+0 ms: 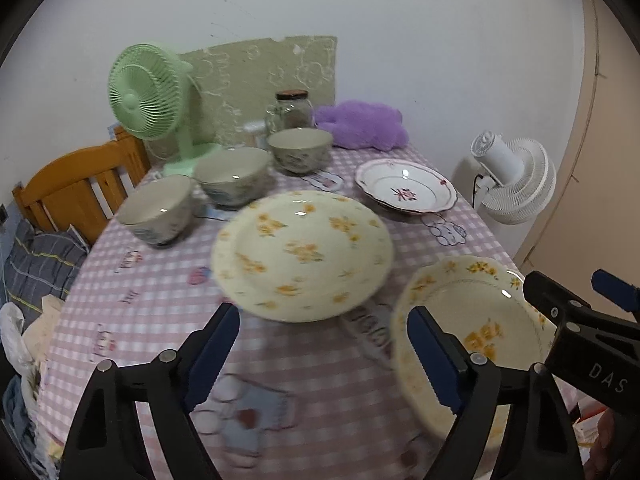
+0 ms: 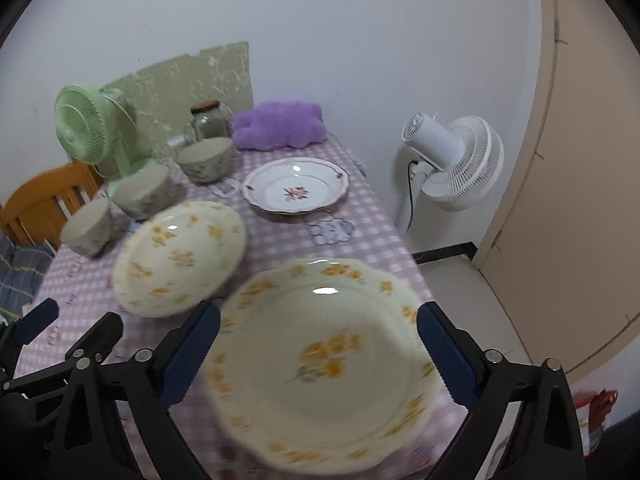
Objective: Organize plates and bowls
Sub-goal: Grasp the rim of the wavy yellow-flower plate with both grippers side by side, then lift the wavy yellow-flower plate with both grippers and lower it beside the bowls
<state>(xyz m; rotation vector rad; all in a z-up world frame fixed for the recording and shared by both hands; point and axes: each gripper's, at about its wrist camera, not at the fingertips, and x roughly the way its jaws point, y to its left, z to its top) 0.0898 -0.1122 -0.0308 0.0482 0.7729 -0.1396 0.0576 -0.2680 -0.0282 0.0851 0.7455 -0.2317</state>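
Observation:
On the pink checked tablecloth (image 1: pixel 152 304) lies a round cream plate with yellow flowers (image 1: pixel 302 254) (image 2: pixel 180 256). A scalloped cream plate with yellow flowers (image 1: pixel 468 340) (image 2: pixel 320 364) sits nearer, to its right. A white plate with a red flower (image 1: pixel 406 192) (image 2: pixel 296 190) lies farther back. Three grey patterned bowls (image 1: pixel 158 210) (image 1: pixel 234 174) (image 1: pixel 300 150) stand in a row on the left. My left gripper (image 1: pixel 324 360) (image 2: pixel 68 328) is open over bare cloth in front of the round plate. My right gripper (image 2: pixel 320 356) (image 1: pixel 572 284) is open, hovering above the scalloped plate without touching it.
A green table fan (image 1: pixel 148 92), a glass jar (image 1: pixel 294 110) and a purple plush cushion (image 1: pixel 364 124) stand at the table's back. A white fan (image 2: pixel 456 160) stands on the floor right of the table's edge. A wooden chair back (image 1: pixel 76 188) is on the left.

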